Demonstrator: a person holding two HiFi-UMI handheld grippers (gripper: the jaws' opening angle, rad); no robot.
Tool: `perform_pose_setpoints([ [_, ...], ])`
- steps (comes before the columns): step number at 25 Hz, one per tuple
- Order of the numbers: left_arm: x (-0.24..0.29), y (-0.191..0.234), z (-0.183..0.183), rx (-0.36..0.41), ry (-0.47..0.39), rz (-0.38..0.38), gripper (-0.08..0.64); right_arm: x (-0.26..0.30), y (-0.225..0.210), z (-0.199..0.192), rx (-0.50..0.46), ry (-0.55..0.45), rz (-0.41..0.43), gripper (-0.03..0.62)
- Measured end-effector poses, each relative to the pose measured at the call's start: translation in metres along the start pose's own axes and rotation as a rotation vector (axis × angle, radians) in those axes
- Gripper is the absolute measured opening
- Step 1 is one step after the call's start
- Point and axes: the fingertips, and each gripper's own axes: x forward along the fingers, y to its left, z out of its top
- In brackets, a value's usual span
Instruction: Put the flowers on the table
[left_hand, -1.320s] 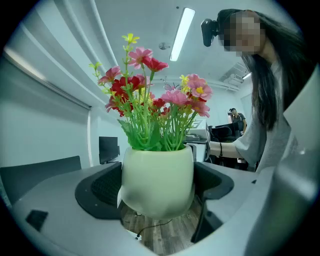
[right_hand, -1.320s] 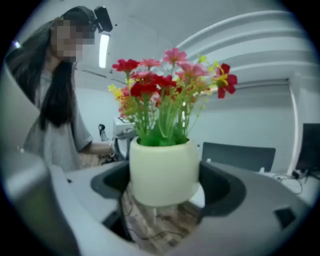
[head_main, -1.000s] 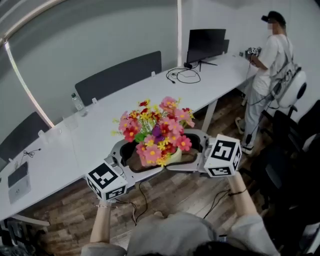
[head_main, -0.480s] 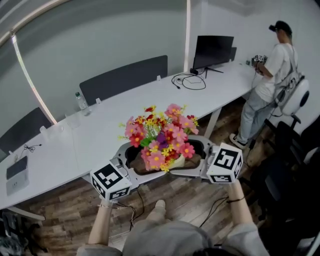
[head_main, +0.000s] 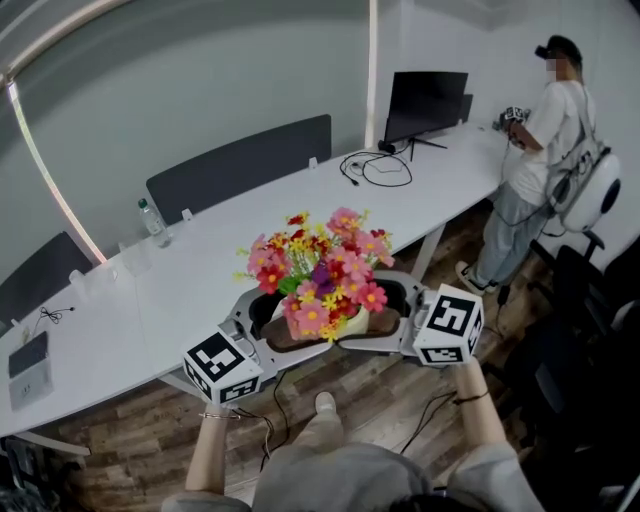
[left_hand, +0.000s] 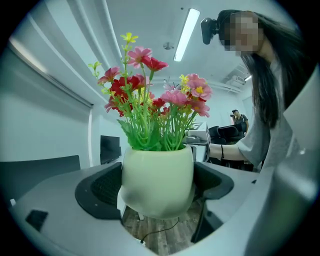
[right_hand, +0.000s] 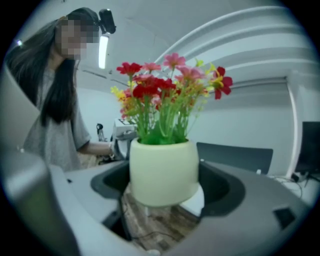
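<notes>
pale green round pot of pink-red flowers (head_main: 352, 322): upright, stems to 12 o'clock | left tool (left_hand: 157, 186), right tool (right_hand: 163, 182): both pinching pot | long white counter (head_main: 190, 275): at 11 o'clock

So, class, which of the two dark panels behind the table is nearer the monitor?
The longer panel, beside the monitor; the shorter one is at the far left.

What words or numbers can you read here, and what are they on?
None can be read.
Left marker cube and right marker cube: black-and-white square patterns only, no letters.
Water bottle label: too small to read.
Flower pot: plain.
Monitor: dark.
</notes>
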Motion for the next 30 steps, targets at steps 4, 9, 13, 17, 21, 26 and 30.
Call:
perform_pose_setpoints([
  [4,0.018,0.028,-0.002,-0.005,-0.007,-0.009,0.455,0.004,-0.032,-0.001,-0.001,0.009,-0.007,0.428],
  [9,0.051,0.081,0.002,-0.037,-0.002,-0.031,0.455,0.009,-0.094,0.003,0.039,0.015,-0.013,0.428],
  [13,0.058,0.095,0.0,-0.032,-0.001,-0.042,0.454,0.013,-0.109,0.001,0.046,0.013,-0.024,0.428],
  [17,0.063,0.102,-0.003,-0.024,-0.005,-0.041,0.454,0.014,-0.118,-0.002,0.037,0.008,-0.026,0.428],
  [21,0.067,0.117,-0.011,-0.023,-0.002,-0.031,0.454,0.022,-0.132,-0.008,0.03,0.02,-0.014,0.428],
  [26,0.065,0.153,-0.019,-0.036,0.0,-0.012,0.455,0.048,-0.16,-0.009,0.027,0.041,0.006,0.428],
  [30,0.07,0.178,-0.024,-0.034,-0.003,0.001,0.454,0.06,-0.183,-0.01,0.02,0.044,0.019,0.428],
])
